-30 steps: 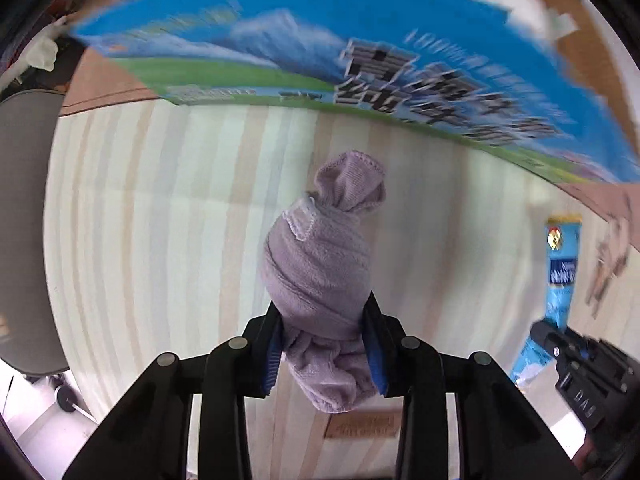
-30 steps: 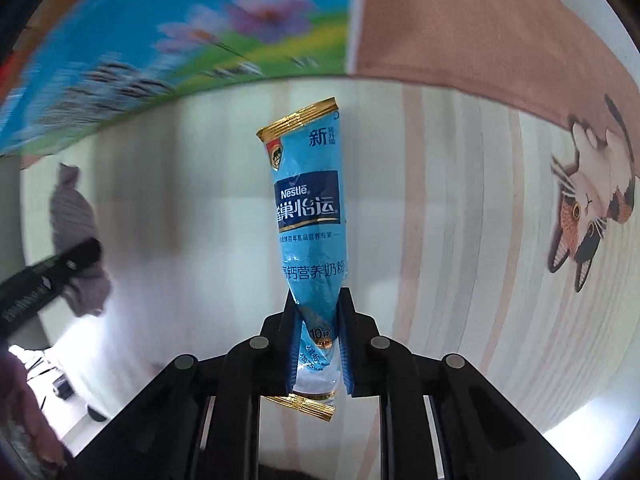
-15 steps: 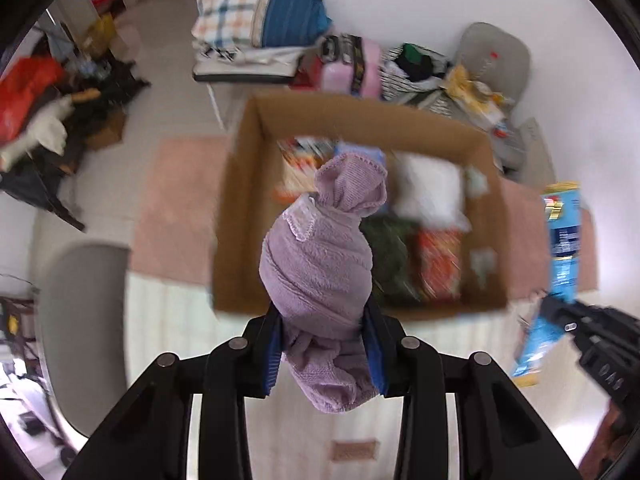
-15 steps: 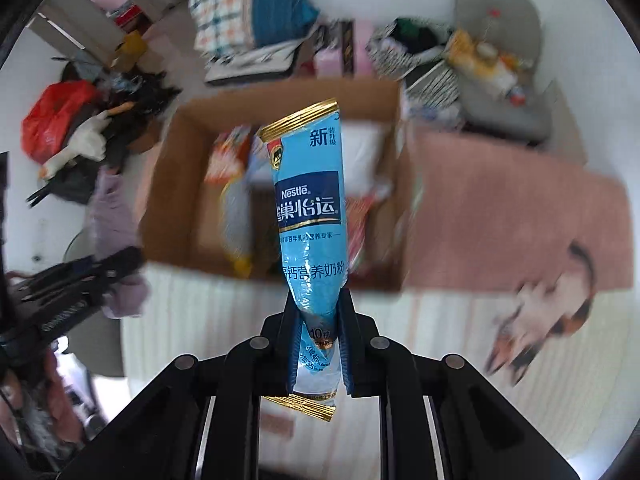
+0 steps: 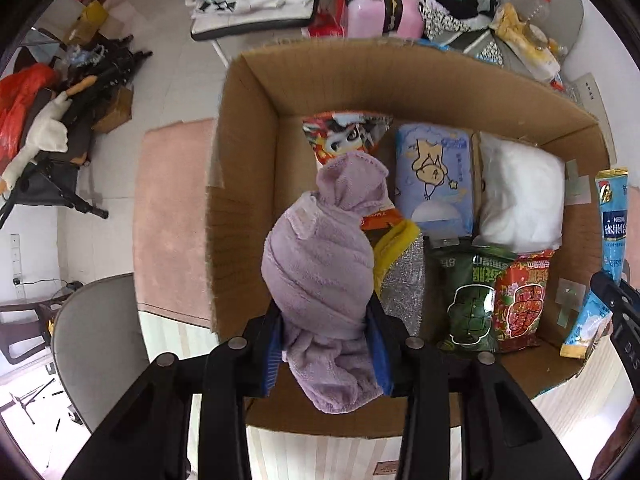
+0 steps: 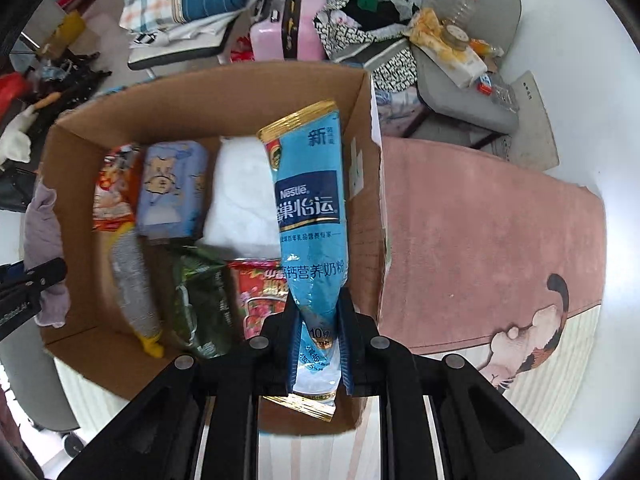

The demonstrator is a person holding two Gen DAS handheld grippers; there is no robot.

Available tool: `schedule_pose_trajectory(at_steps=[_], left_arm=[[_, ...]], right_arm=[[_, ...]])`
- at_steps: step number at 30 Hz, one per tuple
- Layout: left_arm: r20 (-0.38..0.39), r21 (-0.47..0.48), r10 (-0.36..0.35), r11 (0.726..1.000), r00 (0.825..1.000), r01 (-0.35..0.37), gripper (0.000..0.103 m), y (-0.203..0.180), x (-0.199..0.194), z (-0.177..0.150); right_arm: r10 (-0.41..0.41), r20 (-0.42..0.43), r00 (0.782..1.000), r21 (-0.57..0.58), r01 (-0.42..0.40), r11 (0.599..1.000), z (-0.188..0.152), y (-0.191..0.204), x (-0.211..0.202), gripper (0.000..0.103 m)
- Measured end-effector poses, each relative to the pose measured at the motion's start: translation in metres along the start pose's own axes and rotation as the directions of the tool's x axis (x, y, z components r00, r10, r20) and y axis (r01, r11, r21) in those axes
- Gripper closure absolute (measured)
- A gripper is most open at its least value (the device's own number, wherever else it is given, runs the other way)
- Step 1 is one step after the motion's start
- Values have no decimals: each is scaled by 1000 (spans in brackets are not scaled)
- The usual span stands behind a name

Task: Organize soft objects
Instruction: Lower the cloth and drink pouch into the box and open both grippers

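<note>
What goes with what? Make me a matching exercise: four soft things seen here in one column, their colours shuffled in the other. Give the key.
Things:
1. rolled towel
2. milk powder pouch
3. snack bag in the near row of the cardboard box
4. soft pack in the box's far right corner

Colours:
A. dark green
B. lilac
C. white
D. light blue

Pairs: 1-B, 2-D, 3-A, 4-C

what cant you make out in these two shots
- Box floor under the towel: left view, towel covers it.
- Pouch lower end: right view, pinched behind the right gripper fingers.
- Red snack bag: right view, half behind the pouch.
- Left gripper jaws opening; towel between.
</note>
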State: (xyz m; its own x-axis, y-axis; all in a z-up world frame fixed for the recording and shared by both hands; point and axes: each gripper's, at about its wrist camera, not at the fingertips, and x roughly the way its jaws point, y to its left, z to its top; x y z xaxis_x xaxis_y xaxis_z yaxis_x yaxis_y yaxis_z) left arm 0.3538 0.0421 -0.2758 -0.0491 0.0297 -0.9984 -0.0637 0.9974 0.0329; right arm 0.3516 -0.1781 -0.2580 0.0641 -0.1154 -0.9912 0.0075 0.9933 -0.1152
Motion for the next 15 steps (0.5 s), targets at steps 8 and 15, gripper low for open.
schedule_pose_trajectory(at_steps=[8, 15], left_arm=[[-15, -4, -73, 997, 997, 73, 46, -1, 0, 4], [58, -42, -120, 992, 991, 122, 9, 4, -23, -1]], right_arm=[[41, -46, 998, 7, -41, 999, 4, -2, 14, 37], [53, -11, 999, -25, -54, 998, 0, 7, 2, 18]])
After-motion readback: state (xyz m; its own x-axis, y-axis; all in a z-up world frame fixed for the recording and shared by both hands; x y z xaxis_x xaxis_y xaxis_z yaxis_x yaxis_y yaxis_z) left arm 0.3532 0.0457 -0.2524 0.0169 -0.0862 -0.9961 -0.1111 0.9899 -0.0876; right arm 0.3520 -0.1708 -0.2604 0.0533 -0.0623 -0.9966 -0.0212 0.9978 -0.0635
